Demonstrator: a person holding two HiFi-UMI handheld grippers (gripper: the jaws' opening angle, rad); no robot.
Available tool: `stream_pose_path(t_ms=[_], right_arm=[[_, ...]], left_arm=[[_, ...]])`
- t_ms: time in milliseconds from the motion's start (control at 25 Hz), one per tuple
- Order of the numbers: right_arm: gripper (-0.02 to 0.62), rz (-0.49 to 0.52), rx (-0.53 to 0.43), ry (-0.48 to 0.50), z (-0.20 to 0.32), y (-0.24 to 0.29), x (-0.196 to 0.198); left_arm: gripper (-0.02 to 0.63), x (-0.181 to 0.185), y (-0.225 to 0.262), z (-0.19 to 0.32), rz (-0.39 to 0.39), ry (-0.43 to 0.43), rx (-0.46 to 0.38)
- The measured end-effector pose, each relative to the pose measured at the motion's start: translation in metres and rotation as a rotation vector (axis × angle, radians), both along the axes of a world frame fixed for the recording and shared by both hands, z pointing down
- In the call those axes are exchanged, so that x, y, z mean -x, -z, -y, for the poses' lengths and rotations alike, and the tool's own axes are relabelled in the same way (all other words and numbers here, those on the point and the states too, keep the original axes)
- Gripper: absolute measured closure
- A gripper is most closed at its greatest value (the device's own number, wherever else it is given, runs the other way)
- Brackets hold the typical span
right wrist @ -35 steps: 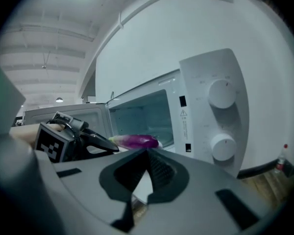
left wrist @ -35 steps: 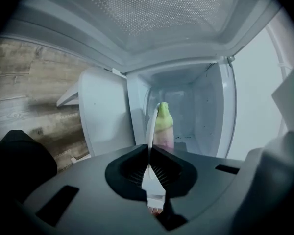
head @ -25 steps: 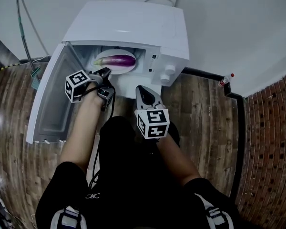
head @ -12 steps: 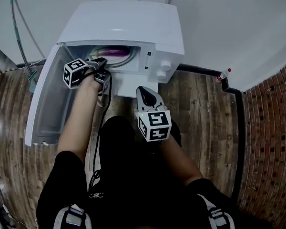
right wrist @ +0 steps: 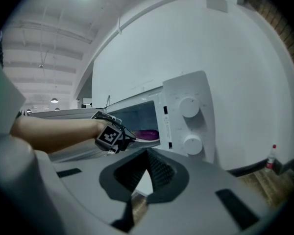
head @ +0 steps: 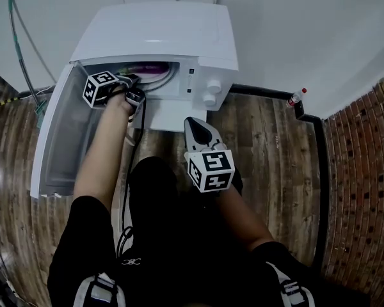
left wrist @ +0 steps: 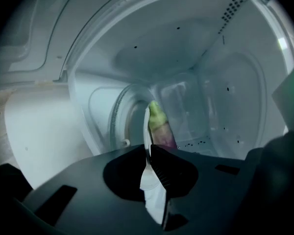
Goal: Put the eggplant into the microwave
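A: What's the tally here?
B: One microwave (head: 157,37) with one door (head: 57,139) and two knobs (right wrist: 189,106), one eggplant (left wrist: 160,129), one plate (left wrist: 153,189).
A: And grippers?
B: Two, a left gripper (left wrist: 148,152) and a right gripper (right wrist: 147,153). One bottle (head: 295,97) too.

The left tool (left wrist: 148,148) reaches forward, seemingly clamping a plate (left wrist: 147,126); right tool (right wrist: 147,153) closed.

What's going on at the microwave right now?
A person is loading the microwave, whose door is swung open to the left. The left gripper is shut on the rim of a white plate carrying the eggplant and reaches into the cavity. Whether the plate rests on the cavity floor can't be told. The right gripper is shut and empty, held out in front of the microwave without touching it.
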State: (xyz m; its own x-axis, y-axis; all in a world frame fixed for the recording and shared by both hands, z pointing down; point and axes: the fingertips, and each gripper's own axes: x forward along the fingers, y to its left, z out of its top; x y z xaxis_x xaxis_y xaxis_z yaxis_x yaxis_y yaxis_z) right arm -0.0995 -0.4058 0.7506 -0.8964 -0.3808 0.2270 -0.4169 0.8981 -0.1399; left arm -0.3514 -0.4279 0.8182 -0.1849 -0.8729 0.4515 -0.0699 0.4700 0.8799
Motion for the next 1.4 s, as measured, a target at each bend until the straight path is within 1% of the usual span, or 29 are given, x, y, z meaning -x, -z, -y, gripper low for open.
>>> stream_pose_path(t_ms=[120,280,360,440,600,640,720,880,960,1120,1160,1200,1240,1320,1400], right_arm=[[0.588,0.008,0.016,-0.009,0.004,-0.002,-0.003],[0.588,0.021,0.035,0.000,0.003,-0.005,-0.001],[0.588,0.024,0.042,0.007,0.000,-0.008,0.001],[0.588,0.026,0.050,0.014,-0.001,-0.010,0.004],[0.588,0.036,0.048,0.024,-0.003,-0.009,0.009],[0.588,0.039,0.046,0.025,-0.003,-0.007,0.010],[0.588,0.044,0.046,0.022,-0.002,-0.006,0.010],[0.588,0.045,0.051,0.016,0.000,-0.006,0.010],[0.588,0.039,0.049,0.019,0.000,-0.007,0.011],[0.588,0.030,0.045,0.028,-0.002,-0.008,0.014],[0.588,0.029,0.044,0.031,-0.002,-0.008,0.015],[0.588,0.027,0.043,0.033,-0.002,-0.008,0.017],[0.588,0.027,0.040,0.035,-0.002,-0.007,0.018],[0.588,0.029,0.035,0.041,-0.002,-0.005,0.022],[0.588,0.031,0.031,0.046,-0.002,-0.003,0.026]], left_arm=[[0.569,0.000,0.003,0.003,0.109,-0.054,0.066],[0.535,-0.002,0.005,0.006,0.306,-0.177,0.182],[0.515,-0.002,0.005,0.005,0.390,-0.221,0.247],[0.498,-0.001,0.004,0.003,0.446,-0.245,0.307],[0.459,0.009,0.004,-0.003,0.533,-0.249,0.410],[0.459,0.011,0.004,-0.004,0.549,-0.251,0.426],[0.459,0.012,0.004,-0.005,0.559,-0.251,0.436],[0.459,0.014,0.006,-0.010,0.585,-0.231,0.428],[0.460,0.014,0.012,-0.012,0.624,-0.224,0.411],[0.466,0.008,0.029,-0.018,0.729,-0.216,0.366],[0.502,0.006,0.034,-0.020,0.755,-0.214,0.348],[0.576,0.002,0.038,-0.022,0.780,-0.219,0.330],[0.606,-0.003,0.040,-0.024,0.804,-0.230,0.315],[0.606,-0.014,0.045,-0.026,0.868,-0.261,0.290],[0.606,-0.026,0.055,-0.031,0.963,-0.283,0.267]])
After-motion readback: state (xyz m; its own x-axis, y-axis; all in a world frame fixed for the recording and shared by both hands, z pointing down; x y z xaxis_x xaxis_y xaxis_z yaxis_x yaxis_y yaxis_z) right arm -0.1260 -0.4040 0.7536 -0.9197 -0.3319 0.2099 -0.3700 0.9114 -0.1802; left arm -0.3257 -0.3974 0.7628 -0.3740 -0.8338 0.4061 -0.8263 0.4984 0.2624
